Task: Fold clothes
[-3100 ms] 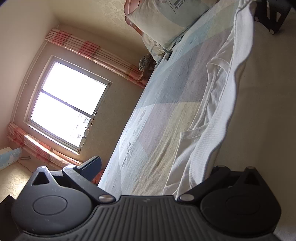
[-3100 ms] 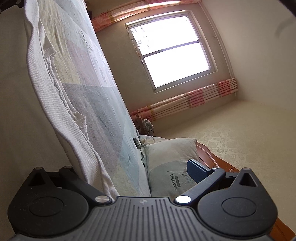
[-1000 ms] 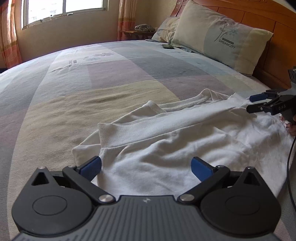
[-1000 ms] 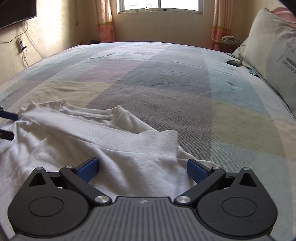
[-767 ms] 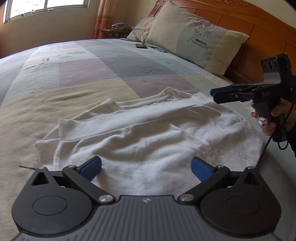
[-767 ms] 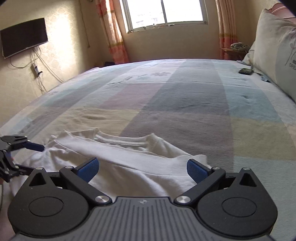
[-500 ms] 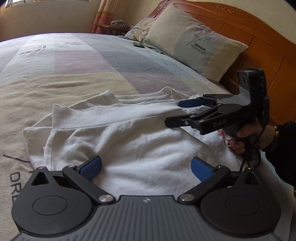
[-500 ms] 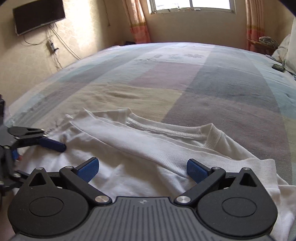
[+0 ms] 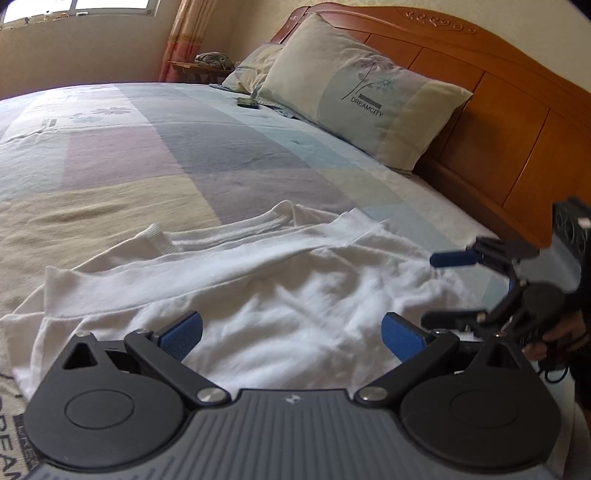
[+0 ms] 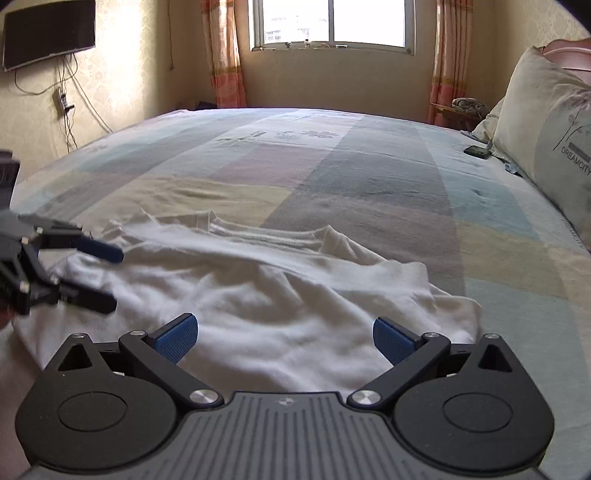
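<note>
A white knit garment [image 9: 277, 288] lies crumpled on the bed, its ribbed neckline toward the far side. My left gripper [image 9: 291, 334] hovers open just over the garment's near edge, with nothing between its blue pads. In the left wrist view my right gripper [image 9: 447, 288] is at the right over the garment's end. It is open and held by a hand. The right wrist view shows the same garment [image 10: 277, 280] under my open right gripper [image 10: 284, 336]. The left gripper [image 10: 103, 275] stands open at the left over the garment's other end.
The bed [image 9: 155, 155] has a pastel patchwork sheet. Pillows [image 9: 369, 107] lean on a wooden headboard [image 9: 498, 129] at the right. A small dark device [image 10: 477, 151] lies near the pillows. Beyond the bed are a window [image 10: 332, 22] and a wall TV [image 10: 48, 33].
Three seconds ago the garment hung stretched between both tilted grippers. Now it lies on the bed and both grippers are level and open. In the last half second the right gripper moved off toward the garment's right end.
</note>
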The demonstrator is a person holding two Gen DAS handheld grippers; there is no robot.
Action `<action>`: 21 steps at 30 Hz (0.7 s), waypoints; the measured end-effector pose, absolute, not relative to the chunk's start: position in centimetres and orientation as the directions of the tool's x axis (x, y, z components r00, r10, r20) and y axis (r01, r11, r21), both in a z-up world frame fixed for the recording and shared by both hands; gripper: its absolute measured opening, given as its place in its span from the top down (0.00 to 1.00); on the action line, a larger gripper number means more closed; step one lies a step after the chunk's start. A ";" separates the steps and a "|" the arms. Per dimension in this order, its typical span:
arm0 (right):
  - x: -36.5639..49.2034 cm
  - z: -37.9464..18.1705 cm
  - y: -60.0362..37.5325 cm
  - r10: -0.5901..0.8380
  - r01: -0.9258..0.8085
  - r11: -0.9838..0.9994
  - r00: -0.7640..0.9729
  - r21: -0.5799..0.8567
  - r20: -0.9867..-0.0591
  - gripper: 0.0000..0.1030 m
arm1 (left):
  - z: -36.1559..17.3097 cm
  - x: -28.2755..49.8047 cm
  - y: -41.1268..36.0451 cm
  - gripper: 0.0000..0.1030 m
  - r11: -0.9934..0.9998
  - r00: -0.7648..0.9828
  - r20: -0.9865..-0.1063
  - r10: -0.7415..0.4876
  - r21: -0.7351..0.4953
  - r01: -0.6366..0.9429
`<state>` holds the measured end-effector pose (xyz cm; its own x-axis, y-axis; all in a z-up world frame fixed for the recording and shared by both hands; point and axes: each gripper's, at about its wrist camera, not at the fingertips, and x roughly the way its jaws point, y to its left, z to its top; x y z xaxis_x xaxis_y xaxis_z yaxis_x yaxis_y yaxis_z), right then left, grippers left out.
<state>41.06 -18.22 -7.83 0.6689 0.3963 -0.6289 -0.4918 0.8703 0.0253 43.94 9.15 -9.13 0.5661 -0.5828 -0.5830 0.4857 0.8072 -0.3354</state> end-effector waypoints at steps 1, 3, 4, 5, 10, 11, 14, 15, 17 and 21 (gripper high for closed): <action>40.2 -8.2 -18.7 0.378 -0.492 0.871 0.669 0.000 -0.640 0.00 | -9.0 44.7 8.5 0.01 0.792 0.554 -0.571 -0.606 -0.373 0.483; 39.8 -9.2 -19.3 0.347 -0.476 0.880 0.666 -0.017 -0.660 0.00 | -9.6 46.5 7.5 0.01 0.762 0.519 -0.559 -0.647 -0.449 0.467; 39.8 -9.8 -19.7 0.345 -0.457 0.889 0.663 0.005 -0.664 0.00 | -10.1 47.4 7.0 0.01 0.754 0.503 -0.561 -0.657 -0.479 0.450; 39.9 -10.3 -20.1 0.343 -0.440 0.898 0.661 0.026 -0.667 0.00 | -10.9 48.4 6.5 0.01 0.767 0.500 -0.581 -0.642 -0.484 0.422; 39.5 -10.8 -20.5 0.353 -0.417 0.907 0.677 0.059 -0.645 0.00 | -11.8 50.6 6.1 0.01 0.806 0.528 -0.609 -0.591 -0.472 0.358; 39.5 -10.8 -20.5 0.352 -0.417 0.907 0.678 0.057 -0.645 0.00 | -11.3 50.3 6.1 0.01 0.817 0.533 -0.620 -0.576 -0.452 0.359; 38.9 -10.1 -20.7 0.366 -0.430 0.901 0.673 0.063 -0.643 0.00 | -9.6 47.8 5.8 0.01 0.866 0.568 -0.657 -0.495 -0.326 0.378; 38.6 -9.8 -20.8 0.374 -0.434 0.898 0.672 0.069 -0.640 0.00 | -9.0 46.5 5.8 0.01 0.871 0.576 -0.660 -0.483 -0.290 0.397; 37.6 -8.9 -21.1 0.401 -0.447 0.890 0.669 0.092 -0.626 0.00 | -8.2 43.5 5.7 0.01 0.861 0.582 -0.650 -0.489 -0.249 0.444; 36.3 -7.8 -20.3 0.509 -0.477 0.850 0.629 0.225 -0.588 0.00 | -8.8 38.6 6.6 0.00 0.871 0.589 -0.661 -0.464 -0.219 0.440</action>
<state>36.29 -20.26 -7.75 0.6289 0.5089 -0.5878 -0.4773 0.8495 0.2248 38.56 6.56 -8.83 0.5893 -0.4641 -0.6613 0.4399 0.8709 -0.2192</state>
